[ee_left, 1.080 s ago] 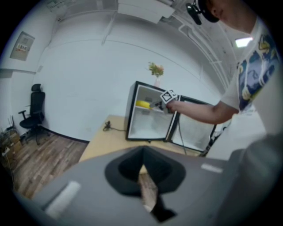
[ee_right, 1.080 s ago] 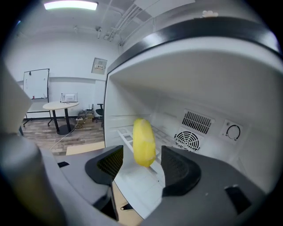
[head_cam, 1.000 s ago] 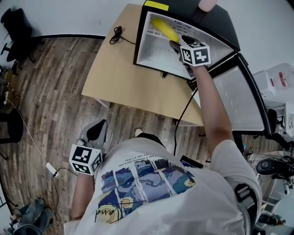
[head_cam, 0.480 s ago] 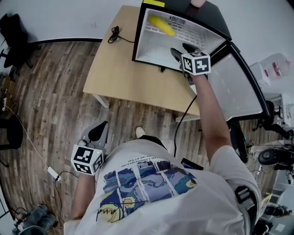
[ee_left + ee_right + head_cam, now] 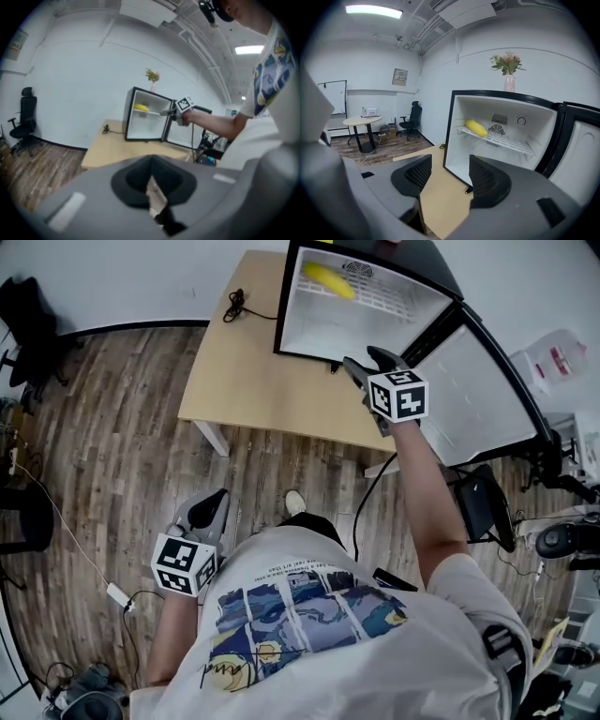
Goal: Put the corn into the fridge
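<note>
The yellow corn [image 5: 323, 278] lies on the white wire shelf [image 5: 501, 139] inside the open fridge [image 5: 370, 320]; the right gripper view shows the corn [image 5: 476, 128] at the shelf's left end. My right gripper [image 5: 366, 360] hangs open over the table just outside the fridge mouth, with nothing between its jaws [image 5: 450, 180]. Low at my left side, over the floor, my left gripper [image 5: 202, 513] is shut and holds nothing; its pads meet in the left gripper view [image 5: 152, 197]. That view also takes in the fridge [image 5: 144, 123] and the corn [image 5: 140, 107] from far off.
The fridge stands on a light wooden table [image 5: 253, 381]; its door [image 5: 478, 395] swings open to the right. A black cable [image 5: 239, 307] lies at the table's back edge. A vase of flowers [image 5: 508, 70] tops the fridge. An office chair [image 5: 410, 121] and round table [image 5: 360, 123] stand farther off.
My right gripper has drawn back out of the fridge towards me, open and empty. The corn stays on the shelf. The left gripper has barely moved.
</note>
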